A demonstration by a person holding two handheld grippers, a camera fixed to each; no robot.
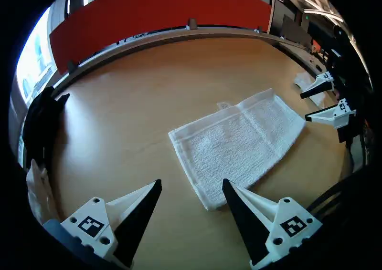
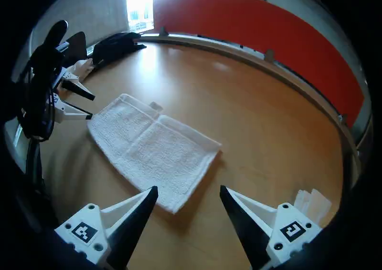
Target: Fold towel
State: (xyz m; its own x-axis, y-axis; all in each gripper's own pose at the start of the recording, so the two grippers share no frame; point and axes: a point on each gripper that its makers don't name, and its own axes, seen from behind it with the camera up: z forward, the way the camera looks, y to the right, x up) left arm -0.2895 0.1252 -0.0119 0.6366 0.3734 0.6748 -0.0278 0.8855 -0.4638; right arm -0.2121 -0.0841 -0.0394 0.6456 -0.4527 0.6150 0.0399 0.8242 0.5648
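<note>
On the wooden table [image 1: 143,93], in the left gripper view, we find the towel [image 1: 238,143] lying flat as a doubled rectangle, one layer overlapping the other along a mid seam, with a small tag at its far edge. We judge at least one fold made; a further halving may be left. The left gripper [image 1: 191,181] hovers at the towel's near corner, fingers apart, holding nothing. The right gripper [image 1: 304,108] stands just beside the towel's opposite short edge, likewise spread and empty. Bare table runs beyond the towel to the red partition [image 1: 157,12]; a black object [image 1: 40,122] sits well apart from the towel

In the right gripper view, the towel [image 2: 153,148] lies before the right gripper [image 2: 188,188], fingers apart at its near corner. All towel edges lie free, with open table on every side
</note>
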